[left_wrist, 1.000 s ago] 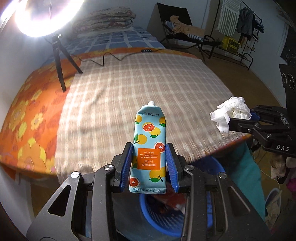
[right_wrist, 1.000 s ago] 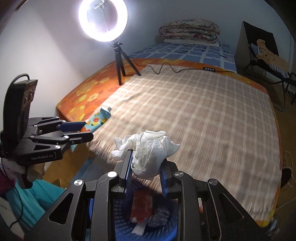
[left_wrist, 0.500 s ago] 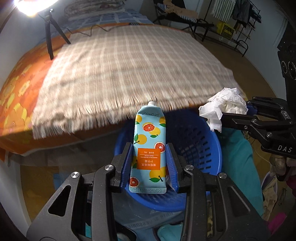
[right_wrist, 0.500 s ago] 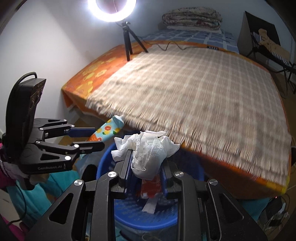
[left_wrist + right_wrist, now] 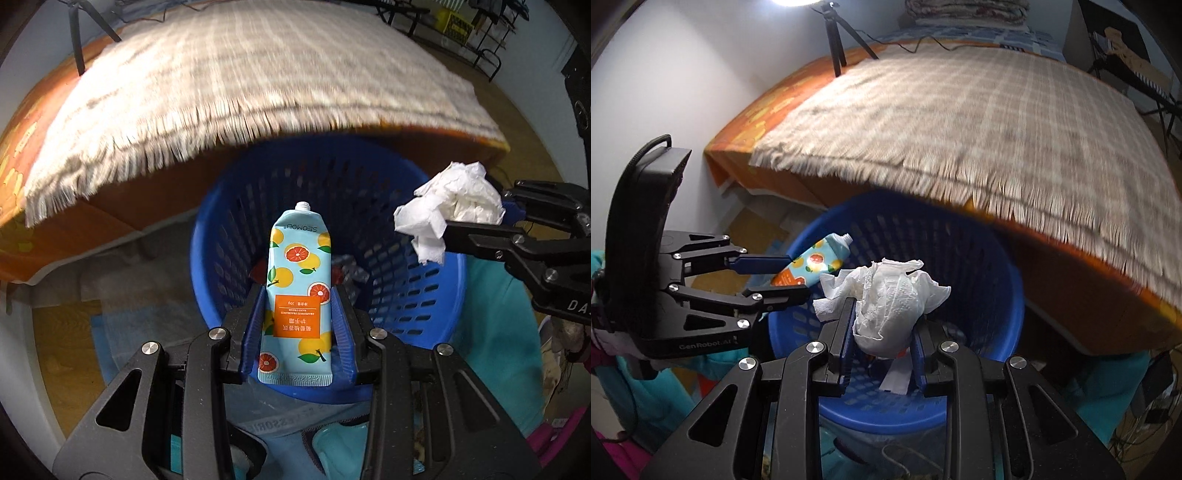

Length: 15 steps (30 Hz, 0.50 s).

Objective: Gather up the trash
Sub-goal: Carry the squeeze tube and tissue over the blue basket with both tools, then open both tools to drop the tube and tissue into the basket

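Note:
My left gripper [image 5: 298, 317] is shut on a light blue hand cream tube [image 5: 297, 280] printed with oranges, its nozzle pointing away from me. The tube hangs over the open mouth of a blue slatted plastic basket [image 5: 439, 295] on the floor. My right gripper [image 5: 883, 334] is shut on a crumpled white tissue [image 5: 890, 299], also above the basket [image 5: 990, 254]. In the right wrist view the left gripper [image 5: 783, 275] and its tube [image 5: 812, 264] reach in from the left over the rim. In the left wrist view the tissue [image 5: 454, 206] sits over the right rim. Some trash lies at the basket's bottom.
A bed with a fringed checked blanket [image 5: 229, 74] over an orange sheet overhangs the far side of the basket. A tripod [image 5: 836, 40] stands on the bed's far left. Teal fabric [image 5: 495, 328] lies by the basket. A metal rack [image 5: 476, 40] stands at the back right.
Both grippers have come down from above the bed's edge to over the basket, tilting more steeply downward. The tube and the tissue stay gripped throughout.

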Motion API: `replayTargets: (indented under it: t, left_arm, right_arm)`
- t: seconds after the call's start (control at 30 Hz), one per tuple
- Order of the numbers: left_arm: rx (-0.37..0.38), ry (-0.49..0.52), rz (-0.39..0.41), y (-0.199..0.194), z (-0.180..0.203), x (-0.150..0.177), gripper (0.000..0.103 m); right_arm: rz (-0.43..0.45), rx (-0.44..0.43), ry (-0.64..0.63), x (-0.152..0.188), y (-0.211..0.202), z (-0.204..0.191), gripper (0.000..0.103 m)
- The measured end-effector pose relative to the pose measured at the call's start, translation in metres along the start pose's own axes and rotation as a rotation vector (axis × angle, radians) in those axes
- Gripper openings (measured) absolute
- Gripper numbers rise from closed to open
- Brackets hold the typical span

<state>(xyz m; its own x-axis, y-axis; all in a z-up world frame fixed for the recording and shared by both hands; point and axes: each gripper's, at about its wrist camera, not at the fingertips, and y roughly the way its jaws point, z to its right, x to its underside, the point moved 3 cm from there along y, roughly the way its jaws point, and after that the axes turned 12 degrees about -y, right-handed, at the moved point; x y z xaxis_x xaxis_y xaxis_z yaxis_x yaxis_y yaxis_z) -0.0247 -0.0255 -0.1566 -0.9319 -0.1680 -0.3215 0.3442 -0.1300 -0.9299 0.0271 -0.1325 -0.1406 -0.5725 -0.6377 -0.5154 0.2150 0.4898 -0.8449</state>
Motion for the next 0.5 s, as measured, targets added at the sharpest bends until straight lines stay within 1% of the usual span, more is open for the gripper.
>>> replayTargets:
  t: [0.2, 0.5]
  left_arm:
    - [-0.019, 0.000, -0.027, 0.013, -0.001, 0.005, 0.036]
    - [-0.036, 0.001, -0.037, 0.022, -0.001, 0.005, 0.036]
  right_arm:
    - [-0.029, 0.003, 0.022, 0.012, 0.011, 0.006, 0.025]
    - [-0.054, 0.003, 0.052, 0.022, 0.023, 0.010, 0.025]
